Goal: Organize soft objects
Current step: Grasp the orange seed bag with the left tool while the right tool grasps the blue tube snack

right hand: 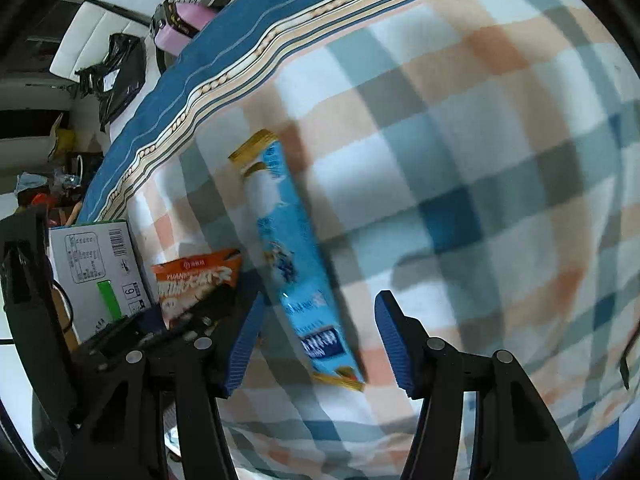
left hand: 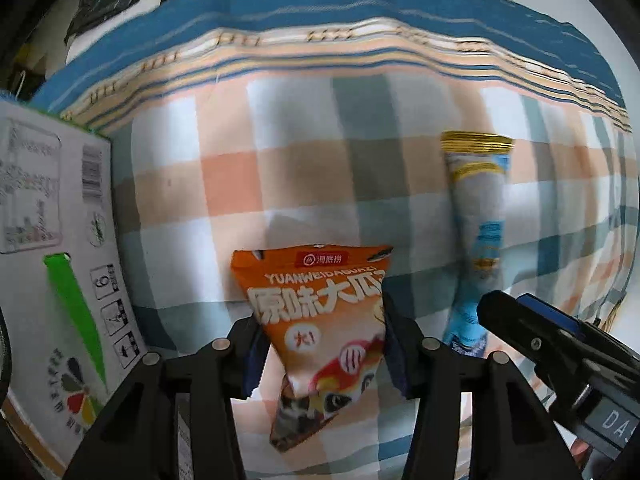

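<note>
The left tool is clamped on an orange snack bag, its two fingers pressing the bag's sides above the checked blanket. A white carton stands to its left. The right tool hangs with its fingers spread; the long blue packet lies on the blanket between and ahead of them, untouched.
</note>
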Demonstrator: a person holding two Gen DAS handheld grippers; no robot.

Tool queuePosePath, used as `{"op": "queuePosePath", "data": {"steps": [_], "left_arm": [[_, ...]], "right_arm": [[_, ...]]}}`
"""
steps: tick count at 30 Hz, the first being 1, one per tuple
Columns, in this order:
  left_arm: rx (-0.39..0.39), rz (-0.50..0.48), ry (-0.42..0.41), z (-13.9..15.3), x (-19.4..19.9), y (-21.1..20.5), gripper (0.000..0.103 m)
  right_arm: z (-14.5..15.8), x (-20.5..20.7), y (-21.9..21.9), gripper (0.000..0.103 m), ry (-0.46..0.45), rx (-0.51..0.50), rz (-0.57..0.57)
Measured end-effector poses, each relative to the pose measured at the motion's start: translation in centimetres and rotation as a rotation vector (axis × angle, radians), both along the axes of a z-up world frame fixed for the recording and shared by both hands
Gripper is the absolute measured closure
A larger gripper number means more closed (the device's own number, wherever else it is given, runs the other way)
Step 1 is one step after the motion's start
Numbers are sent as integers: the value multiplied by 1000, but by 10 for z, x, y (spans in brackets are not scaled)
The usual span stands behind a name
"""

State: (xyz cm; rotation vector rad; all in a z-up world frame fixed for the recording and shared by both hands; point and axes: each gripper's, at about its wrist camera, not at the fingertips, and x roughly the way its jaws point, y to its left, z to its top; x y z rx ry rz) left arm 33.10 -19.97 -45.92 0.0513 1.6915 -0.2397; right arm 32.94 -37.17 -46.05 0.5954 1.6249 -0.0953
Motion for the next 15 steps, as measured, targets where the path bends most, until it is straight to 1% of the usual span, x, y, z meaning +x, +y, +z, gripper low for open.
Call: {"op": "queuePosePath", "data": {"steps": [6, 7, 11, 12, 14, 15], "left_arm": [[13, -24, -5, -8, -2, -7, 55], [17, -31, -7, -10, 2, -10, 55], [37, -57, -21, -12, -3, -22, 55], [44, -68, -26, -11, -3, -27, 55], [58, -87, -36, -10, -6, -37, 55], [67, -97, -44, -10, -8, -41, 56]], "right_arm": [[-19, 11, 11, 42, 31, -18, 19], [-21, 13, 14, 42, 37, -32, 27], [-28, 22, 26, 44, 57, -90, 57], [-29, 23, 28, 46, 59, -104, 65], [-30, 24, 38, 56, 65, -153, 77], [-30, 26, 40, 63, 72, -179, 85]]}}
